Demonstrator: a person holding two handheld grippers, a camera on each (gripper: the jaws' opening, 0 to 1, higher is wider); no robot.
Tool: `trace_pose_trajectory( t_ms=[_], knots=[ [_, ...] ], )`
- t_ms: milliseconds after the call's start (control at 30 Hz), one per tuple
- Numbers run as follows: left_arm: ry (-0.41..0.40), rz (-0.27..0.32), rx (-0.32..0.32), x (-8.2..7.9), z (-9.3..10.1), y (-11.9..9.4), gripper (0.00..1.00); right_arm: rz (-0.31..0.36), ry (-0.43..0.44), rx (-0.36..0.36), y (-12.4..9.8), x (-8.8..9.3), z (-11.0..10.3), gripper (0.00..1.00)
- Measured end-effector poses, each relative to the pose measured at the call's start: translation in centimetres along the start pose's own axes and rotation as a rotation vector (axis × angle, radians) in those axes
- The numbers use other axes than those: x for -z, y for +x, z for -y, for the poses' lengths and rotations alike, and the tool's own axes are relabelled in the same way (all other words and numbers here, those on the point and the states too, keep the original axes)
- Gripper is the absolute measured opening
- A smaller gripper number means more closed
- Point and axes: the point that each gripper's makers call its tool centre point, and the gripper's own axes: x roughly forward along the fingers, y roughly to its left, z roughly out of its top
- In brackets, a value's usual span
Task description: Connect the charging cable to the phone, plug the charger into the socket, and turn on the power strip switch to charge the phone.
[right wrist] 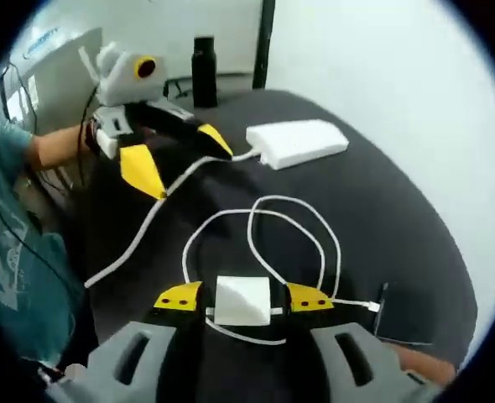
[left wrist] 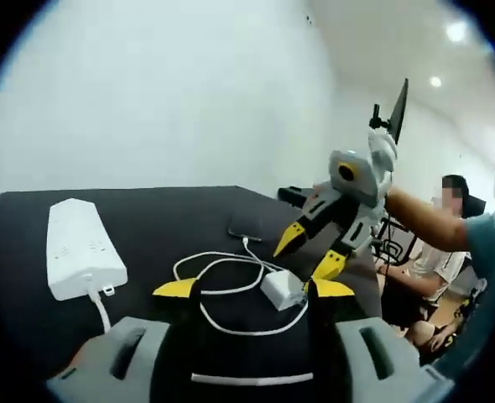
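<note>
2 grippers over black table [right wrist: 398, 193]: right gripper [right wrist: 242, 299] jaws on white charger [right wrist: 242, 300]; left gripper [right wrist: 174, 159] jaws wide, empty. Cable [right wrist: 289, 227] plugged into phone [right wrist: 398, 317]; power strip [right wrist: 298, 143] nearby.

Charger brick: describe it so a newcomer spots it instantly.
On the black table, find the looping white cable. At its near end sits the charger brick, a small white cube between the right hand-held gripper tips, far smaller than the long white power strip.

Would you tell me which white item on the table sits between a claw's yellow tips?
The small square charger, between the right claw tips; the long power strip lies apart, farther back.
</note>
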Motion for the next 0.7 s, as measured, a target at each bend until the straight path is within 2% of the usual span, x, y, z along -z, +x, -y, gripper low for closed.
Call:
trace_pose_trajectory(
  t_ms=[33, 233, 333, 433, 500, 700],
  knots=[
    [0.006, 0.001, -0.009, 0.2, 0.0, -0.6, 0.47, -0.046, 0.016, -0.025, 0.4, 0.2, -0.4, 0.34],
    [-0.005, 0.024, -0.018, 0.6, -0.5, -2.3, 0.45, -0.202, 0.022, -0.029, 1.9, 1.2, -0.1, 0.30],
    [-0.015, 0.036, -0.022, 0.8, -0.8, -2.8, 0.44, -0.244, 0.008, -0.022, 2.9, 1.8, -0.1, 0.30],
    [-0.021, 0.044, -0.025, 0.8, -1.0, -3.2, 0.43, -0.247, 0.002, -0.017, 2.8, 1.9, -0.1, 0.30],
    [-0.023, 0.046, -0.026, 0.9, -1.0, -3.3, 0.43, -0.225, -0.008, -0.010, 2.6, 1.9, -0.1, 0.30],
    [-0.035, 0.054, -0.027, 1.0, -1.1, -3.4, 0.42, -0.108, -0.065, 0.030, 2.2, 1.5, -0.1, 0.30]
  ],
)
